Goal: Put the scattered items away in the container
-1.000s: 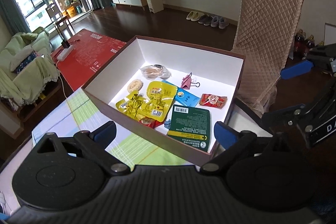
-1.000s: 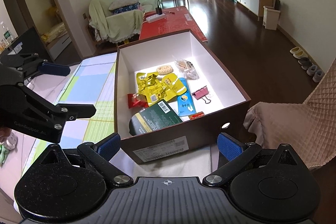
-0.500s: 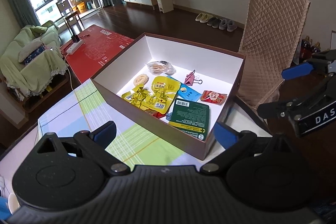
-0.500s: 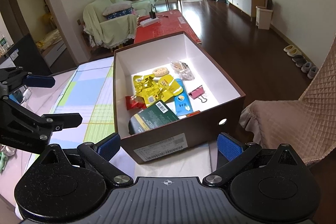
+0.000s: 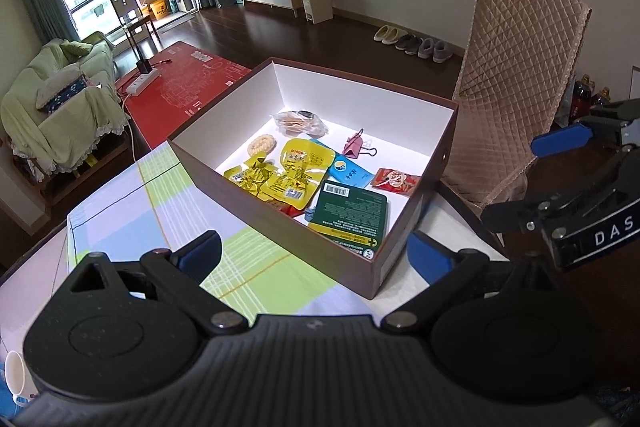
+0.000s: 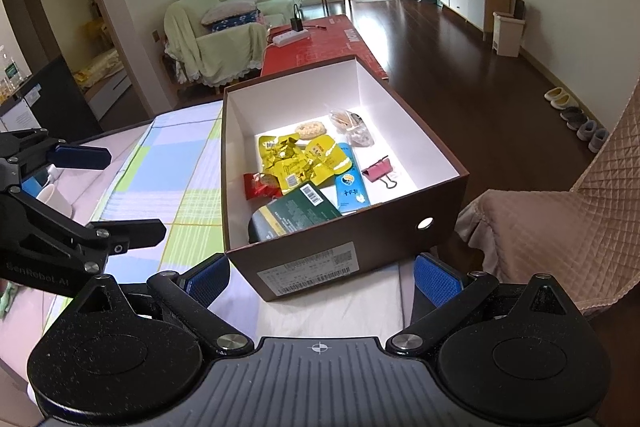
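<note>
Left wrist view first: the left gripper [image 5: 314, 253] sits at the bottom of the frame with its blue fingers spread wide and nothing between them. Just above it, in the middle of the frame, stands the box [image 5: 276, 223] — a brown cardboard carton with white inner walls, resting on a checked tablecloth [image 5: 160, 211]. On its floor lie a green packet [image 5: 352, 215], crumpled yellow snack packets [image 5: 288, 175], a blue sachet [image 5: 349, 174], a red wrapper [image 5: 396, 181], a pink binder clip [image 5: 358, 147], a round cracker [image 5: 262, 143] and a clear bag of snacks [image 5: 298, 123]. At the right edge the right gripper [image 5: 532, 183] hangs over a quilted chair [image 5: 516, 75], its fingers also parted and empty.

Right wrist view: the right gripper [image 6: 320, 277] fills the lower frame, released, holding nothing, with the box [image 6: 400, 231] directly ahead and its labelled end wall nearest. The same things lie inside; the green packet [image 6: 298, 213] leans against the near wall. At the left edge the left gripper [image 6: 92, 191] hovers over the cloth, spread and empty, near a white cup [image 6: 54, 201].

No loose item shows on the visible cloth, so the tidying looks close to done. The contents are judged light; the foil packets would be slippery and crushable — best pinched at a sealed edge. The clip is stiff, easiest by its wire handles. The box is likely light but flexible, so it wants both grippers on opposite walls.
</note>
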`<state>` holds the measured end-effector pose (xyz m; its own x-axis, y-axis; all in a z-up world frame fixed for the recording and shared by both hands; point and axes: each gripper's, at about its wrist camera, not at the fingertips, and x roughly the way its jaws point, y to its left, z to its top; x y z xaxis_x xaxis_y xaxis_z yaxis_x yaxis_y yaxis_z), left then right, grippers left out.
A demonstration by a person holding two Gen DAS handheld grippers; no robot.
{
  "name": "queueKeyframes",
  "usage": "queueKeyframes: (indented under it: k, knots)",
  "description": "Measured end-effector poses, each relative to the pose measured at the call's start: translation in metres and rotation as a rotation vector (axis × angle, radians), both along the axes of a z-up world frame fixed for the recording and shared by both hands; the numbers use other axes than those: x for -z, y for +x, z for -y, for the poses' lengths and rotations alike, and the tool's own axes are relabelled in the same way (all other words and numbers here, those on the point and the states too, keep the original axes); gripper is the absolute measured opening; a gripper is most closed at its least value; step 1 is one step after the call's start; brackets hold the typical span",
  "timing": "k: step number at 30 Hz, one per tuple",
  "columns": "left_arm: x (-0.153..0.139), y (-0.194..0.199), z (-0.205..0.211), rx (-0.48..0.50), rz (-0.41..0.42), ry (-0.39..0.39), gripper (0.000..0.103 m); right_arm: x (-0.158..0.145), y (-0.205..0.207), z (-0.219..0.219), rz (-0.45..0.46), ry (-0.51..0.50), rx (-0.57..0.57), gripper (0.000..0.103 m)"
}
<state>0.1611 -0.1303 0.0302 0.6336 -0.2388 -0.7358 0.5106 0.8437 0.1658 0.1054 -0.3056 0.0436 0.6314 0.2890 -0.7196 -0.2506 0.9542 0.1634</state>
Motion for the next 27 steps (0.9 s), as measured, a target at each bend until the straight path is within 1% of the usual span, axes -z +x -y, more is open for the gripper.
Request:
queueKeyframes:
  k: [10,27]
  knots:
    - [0.005,-0.009,0.005,-0.020,-0.001,0.000,0.098,0.002,0.003,0.001,-0.005,-0.013,-0.020,0.101]
    - [0.019,-0.010,0.013,-0.081,-0.014,-0.015,0.098,0.014,0.018,0.005,-0.015,-0.048,-0.086,0.101]
